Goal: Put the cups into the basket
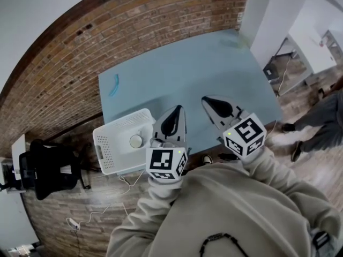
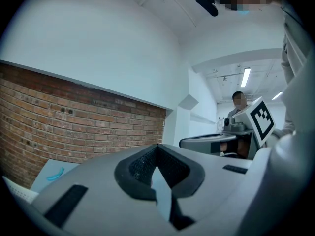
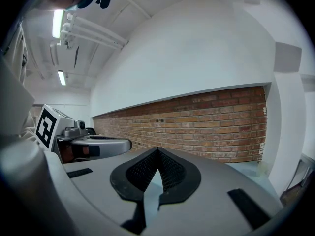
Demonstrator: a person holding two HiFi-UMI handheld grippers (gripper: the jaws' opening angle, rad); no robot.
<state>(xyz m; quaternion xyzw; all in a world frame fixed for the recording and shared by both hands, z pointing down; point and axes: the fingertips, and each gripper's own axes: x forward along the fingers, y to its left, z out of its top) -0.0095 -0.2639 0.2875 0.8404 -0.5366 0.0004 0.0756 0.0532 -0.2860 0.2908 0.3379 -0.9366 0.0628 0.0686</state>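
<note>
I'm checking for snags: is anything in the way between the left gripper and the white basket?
Nothing visible does. The left gripper, fingers shut and empty, is right beside the basket, with nothing between them. One small round thing, perhaps a cup, sits inside.

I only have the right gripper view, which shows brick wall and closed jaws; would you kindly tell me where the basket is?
Observer: The white basket sits at the near left corner of the blue table, beside the left hand-held gripper.
Operator: Is anything in it?
Observer: One round, pale thing, probably a cup, lies inside.
Operator: Are there cups on the table?
Observer: None that I can see; only a small blue curved thing lies there.
</note>
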